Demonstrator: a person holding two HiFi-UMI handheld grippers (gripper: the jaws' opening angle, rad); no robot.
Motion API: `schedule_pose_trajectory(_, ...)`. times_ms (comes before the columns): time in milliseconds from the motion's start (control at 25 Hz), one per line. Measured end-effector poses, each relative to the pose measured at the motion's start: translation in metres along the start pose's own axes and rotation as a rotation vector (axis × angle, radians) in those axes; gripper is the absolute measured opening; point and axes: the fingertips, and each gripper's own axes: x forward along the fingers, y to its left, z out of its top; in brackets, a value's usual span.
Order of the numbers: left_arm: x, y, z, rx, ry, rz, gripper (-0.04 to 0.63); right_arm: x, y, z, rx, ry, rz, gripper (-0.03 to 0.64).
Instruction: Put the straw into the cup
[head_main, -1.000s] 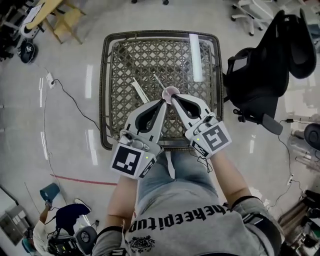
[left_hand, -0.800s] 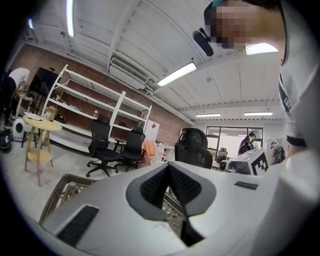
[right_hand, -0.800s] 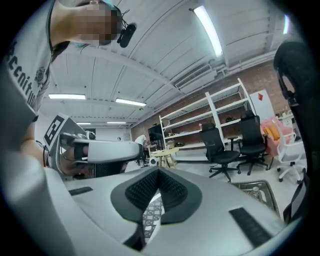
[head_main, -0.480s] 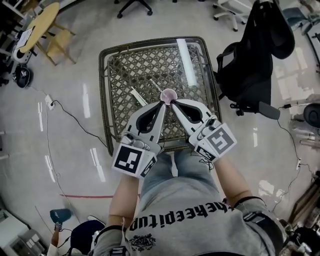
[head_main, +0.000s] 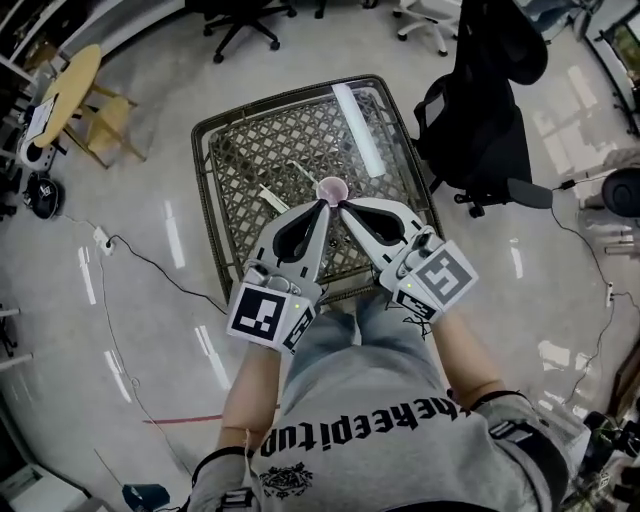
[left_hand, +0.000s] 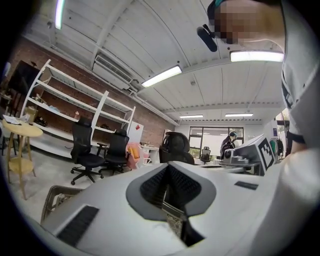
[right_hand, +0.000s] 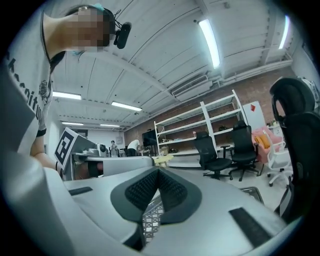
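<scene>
Head view: person stood at the near edge of a wicker table (head_main: 222, 150), one gripper in each hand, both pointing inward so the tips nearly met. Left gripper (head_main: 322, 204) had its jaws fully together at the tip and held nothing; in the left gripper view (left_hand: 169, 166) the ribbed pads met at a point, with only the table weave showing through the slot below. Right gripper (head_main: 343, 206) was the same, jaws closed and empty; in the right gripper view (right_hand: 158, 170) the pads touched at the tip, with weave in the gap underneath.

Pink cup (head_main: 332, 188) stood upright on the table, just beyond both tips. Contact with either tip could not be told. Neither gripper view showed the cup.

Straw (head_main: 301, 173) lay flat on the table, left of and behind the cup, not in it and apart from both grippers. A wider white strip (head_main: 272, 198) lay near the left gripper's outer side.

Black office chair (head_main: 480, 110) stood at the table's right.
</scene>
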Motion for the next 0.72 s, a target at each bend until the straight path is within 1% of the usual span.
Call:
schedule_pose_trajectory(360,-0.008,-0.015,0.004,0.029,0.005,-0.074,0.041,-0.014,0.015,0.012,-0.024,-0.024,-0.056,0.008)
schedule_pose_trajectory(720,-0.016,-0.027,0.009,0.047,0.010,-0.123,0.041,-0.027,0.027,0.023,-0.029,-0.056,-0.105,0.008)
